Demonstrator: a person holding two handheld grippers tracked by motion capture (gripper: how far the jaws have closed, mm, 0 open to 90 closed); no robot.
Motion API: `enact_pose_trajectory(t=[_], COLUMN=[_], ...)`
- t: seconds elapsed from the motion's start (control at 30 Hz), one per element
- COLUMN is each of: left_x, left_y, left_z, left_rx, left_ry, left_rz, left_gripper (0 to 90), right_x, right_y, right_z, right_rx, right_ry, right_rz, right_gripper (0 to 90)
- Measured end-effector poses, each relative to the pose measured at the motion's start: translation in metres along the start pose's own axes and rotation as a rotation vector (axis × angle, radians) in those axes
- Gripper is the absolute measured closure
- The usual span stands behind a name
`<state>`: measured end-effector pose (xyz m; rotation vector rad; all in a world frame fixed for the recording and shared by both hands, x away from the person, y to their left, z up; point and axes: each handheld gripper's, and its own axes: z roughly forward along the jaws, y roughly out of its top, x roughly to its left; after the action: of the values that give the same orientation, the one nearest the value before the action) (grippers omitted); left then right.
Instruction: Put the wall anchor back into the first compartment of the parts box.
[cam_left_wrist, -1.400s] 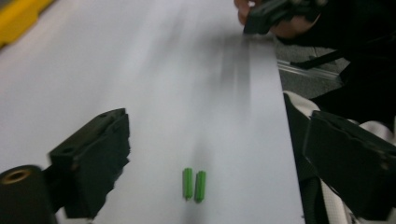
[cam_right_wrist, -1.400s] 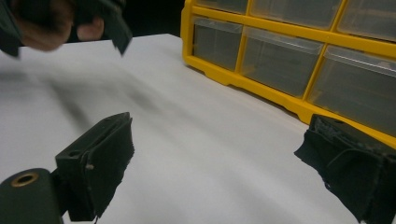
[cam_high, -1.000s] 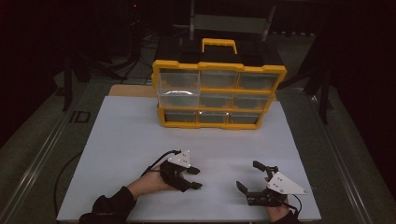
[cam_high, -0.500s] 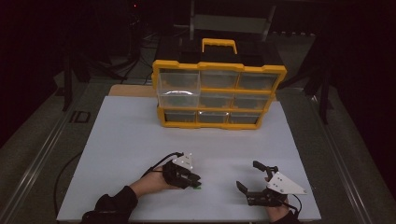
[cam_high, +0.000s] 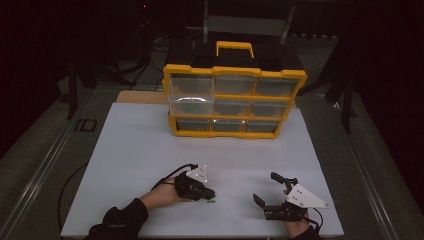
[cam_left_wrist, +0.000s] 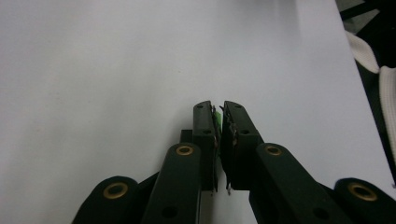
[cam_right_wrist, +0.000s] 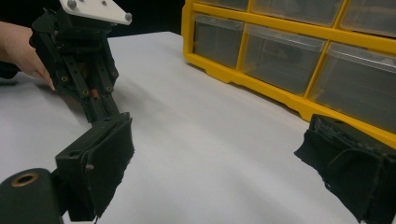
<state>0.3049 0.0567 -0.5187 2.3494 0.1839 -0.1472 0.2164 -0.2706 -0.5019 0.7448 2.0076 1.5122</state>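
Observation:
My left gripper (cam_high: 209, 193) lies low on the white board (cam_high: 150, 150) at the near left, held by a hand in a dark sleeve. Its jaws have just been closing and now stand almost together, with a small green piece (cam_left_wrist: 216, 123) pinched between the pads. That green piece (cam_high: 211, 202) shows as a speck at the jaw tips in the high view. My right gripper (cam_high: 265, 187) rests at the near right, open, with nothing between its cloth-covered pads (cam_right_wrist: 109, 163). The right gripper view looks across at the left gripper (cam_right_wrist: 100, 109).
A yellow organizer box (cam_high: 234, 100) with clear drawers and a top handle stands at the board's far edge, and it also shows close by as the organizer box (cam_right_wrist: 289, 56). Bare white board lies between it and both grippers. Dark surroundings and metal rails flank the table.
The left gripper's jaws went from spread to nearly together over the green piece, and the hand shifted slightly. The right gripper stayed put.

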Motion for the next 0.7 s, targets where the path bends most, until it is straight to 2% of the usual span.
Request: enact_pose_trajectory(t=[0.13, 0.2, 0.4, 0.5, 0.57, 0.7], left_x=[0.001, 0.0, -0.002, -0.004, -0.005, -0.007], left_y=[0.003, 0.009, 0.018, 0.03, 0.033, 0.047], left_z=[-0.008, -0.02, -0.038, -0.057, -0.062, -0.084], left_rx=[-0.009, -0.014, -0.036, -0.05, -0.053, -0.051], left_ry=[-0.009, -0.018, -0.016, -0.019, -0.014, -0.009], left_rz=[-0.004, 0.009, 0.014, 0.031, 0.038, 0.061], left_gripper=[83.4, 83.4, 83.4, 83.4, 83.4, 83.4], right_x=[0.0, 0.001, 0.0, -0.001, 0.0, 0.001], right_y=[0.0, 0.001, 0.001, 0.001, 0.001, 0.001], right_z=[0.0, -0.001, -0.002, -0.002, -0.002, -0.002], right_rx=[-0.005, -0.013, -0.025, -0.028, -0.027, -0.026], right_ry=[0.005, 0.01, 0.011, 0.012, 0.011, 0.01], right_rz=[-0.002, -0.004, -0.002, 0.0, 0.0, -0.005], right_gripper=[8.0, 8.0, 8.0, 8.0, 8.0, 8.0])
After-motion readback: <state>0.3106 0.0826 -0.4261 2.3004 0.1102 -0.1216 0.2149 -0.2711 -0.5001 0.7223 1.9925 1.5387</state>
